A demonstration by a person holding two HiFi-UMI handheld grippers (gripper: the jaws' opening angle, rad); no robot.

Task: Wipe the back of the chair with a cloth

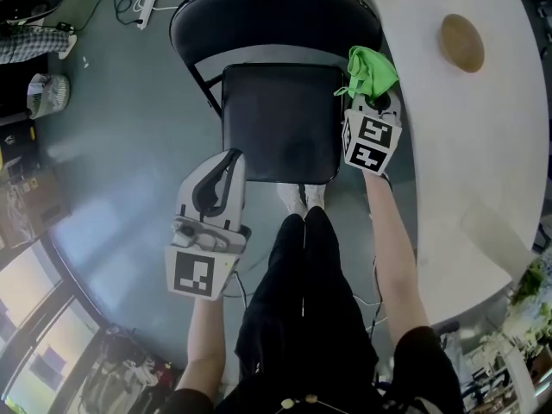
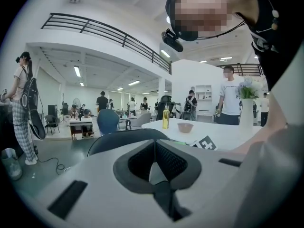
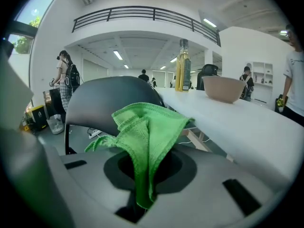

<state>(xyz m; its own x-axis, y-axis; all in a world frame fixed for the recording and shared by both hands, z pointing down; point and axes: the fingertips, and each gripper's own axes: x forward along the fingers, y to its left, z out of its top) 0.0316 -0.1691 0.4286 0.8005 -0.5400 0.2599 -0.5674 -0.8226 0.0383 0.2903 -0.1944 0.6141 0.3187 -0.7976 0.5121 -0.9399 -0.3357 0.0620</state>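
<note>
Right gripper view: we see the right gripper (image 3: 145, 165) with its fingers pinched on a crumpled green woven cloth (image 3: 149, 127), just beside the chair's (image 1: 276, 11) curved black backrest and the white bench (image 1: 483, 153). The left gripper's (image 1: 230, 157) ribbed fingers meet at their tips, empty, beside the seat; both forearms reach forward.

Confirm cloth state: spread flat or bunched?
Bunched. The green cloth rises in crumpled folds from the right tool, whose jaws are shut on it.

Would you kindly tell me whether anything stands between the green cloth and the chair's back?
Nothing visible does: the cloth, pinched in the right claw, faces the chair back across open air; the table lies to its right.
</note>
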